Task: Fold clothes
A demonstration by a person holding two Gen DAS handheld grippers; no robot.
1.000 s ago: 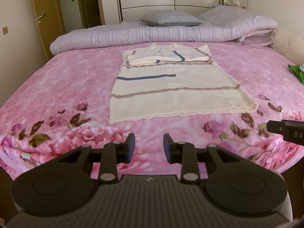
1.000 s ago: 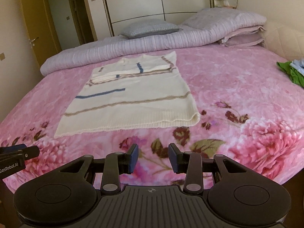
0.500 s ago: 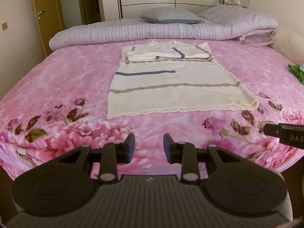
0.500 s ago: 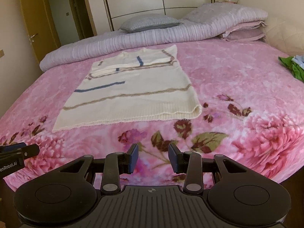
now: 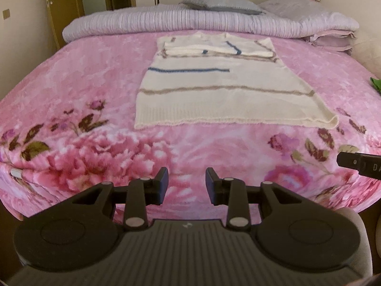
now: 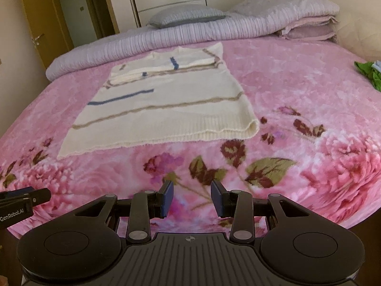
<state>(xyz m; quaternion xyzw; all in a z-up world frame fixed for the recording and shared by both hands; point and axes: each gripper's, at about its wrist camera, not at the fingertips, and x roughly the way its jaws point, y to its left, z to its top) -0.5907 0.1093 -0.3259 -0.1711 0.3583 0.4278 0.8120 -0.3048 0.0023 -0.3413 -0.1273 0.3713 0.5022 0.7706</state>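
Basically both grippers, left gripper [image 5: 187, 182] and right gripper [image 6: 191, 197], had fingers apart and empty, sweater [image 5: 221, 90] flat on the bed [image 5: 83, 78] ahead of them; pinching one hem layer would likely skew the fold.

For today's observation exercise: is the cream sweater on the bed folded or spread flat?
Partly folded. The cream sweater has its sleeves folded across its top; its body and hem lie spread flat on the pink bedspread.

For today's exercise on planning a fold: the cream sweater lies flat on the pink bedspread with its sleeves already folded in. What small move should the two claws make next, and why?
Probably bring both claws forward to the cream sweater's near hem. The left claw and right claw are open, empty and short of it, over the pink bedspread.
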